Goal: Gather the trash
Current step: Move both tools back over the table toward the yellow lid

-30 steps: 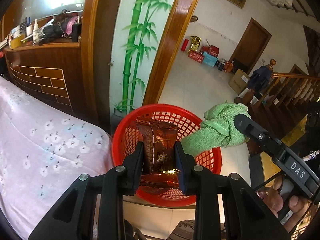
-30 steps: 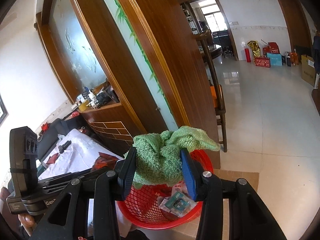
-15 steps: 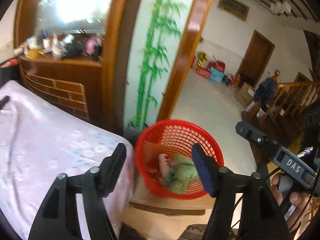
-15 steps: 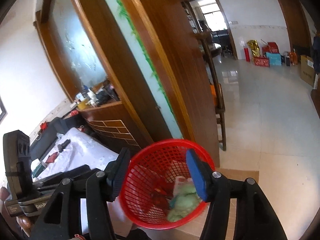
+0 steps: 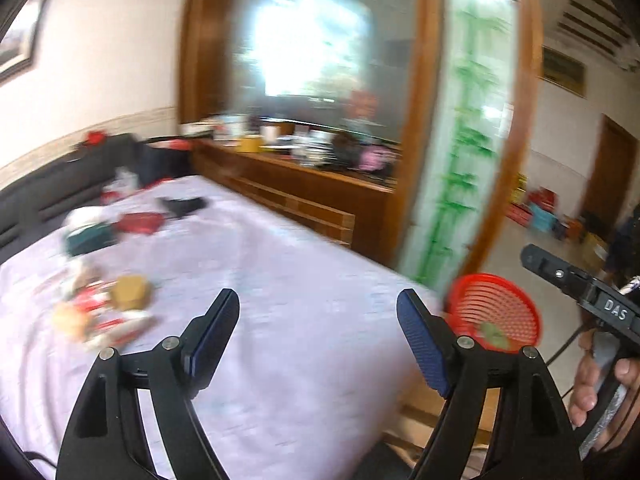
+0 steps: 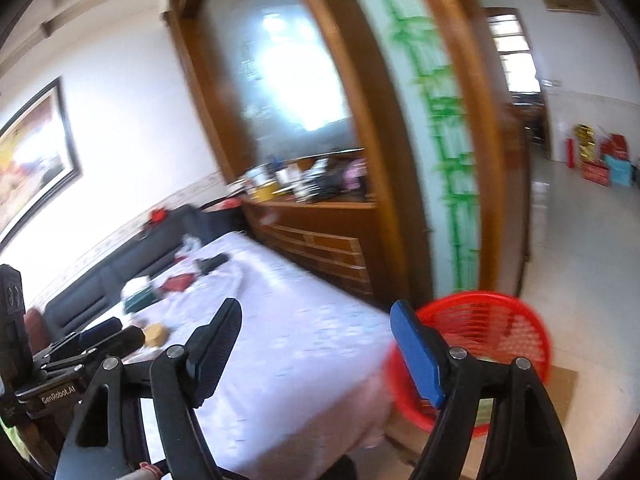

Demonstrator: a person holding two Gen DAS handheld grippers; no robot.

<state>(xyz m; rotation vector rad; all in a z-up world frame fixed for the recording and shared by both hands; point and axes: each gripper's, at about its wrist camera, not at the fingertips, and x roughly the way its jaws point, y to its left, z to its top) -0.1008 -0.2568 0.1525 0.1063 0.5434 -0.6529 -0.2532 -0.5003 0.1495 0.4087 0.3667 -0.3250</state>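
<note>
Both views are motion-blurred. The red mesh basket (image 5: 494, 314) stands off the bed's right corner, with something green lying inside; in the right wrist view the basket (image 6: 488, 332) sits partly behind my right finger. My left gripper (image 5: 318, 322) hangs over the pale floral sheet (image 5: 288, 280), its jaws opening and nothing between them. My right gripper (image 6: 316, 330) likewise points over the sheet (image 6: 304, 332), jaws opening and empty. Loose trash lies on the bed's left: a tan piece (image 5: 130, 292), red-and-white wrappers (image 5: 104, 320), a red packet (image 5: 138, 224), a dark green item (image 5: 90, 240).
A black object (image 5: 184, 205) lies farther up the bed. A dark sofa (image 6: 120, 256) runs along the left wall. A wooden cabinet (image 5: 304, 192) with clutter and a bamboo-painted partition (image 5: 460, 184) stand behind. Tiled floor (image 6: 580, 264) spreads to the right of the basket.
Both grippers let go: the brown wrapper and the green cloth dropped into the basket. Both jaws widened and both views swung left, from the basket to the bed.
</note>
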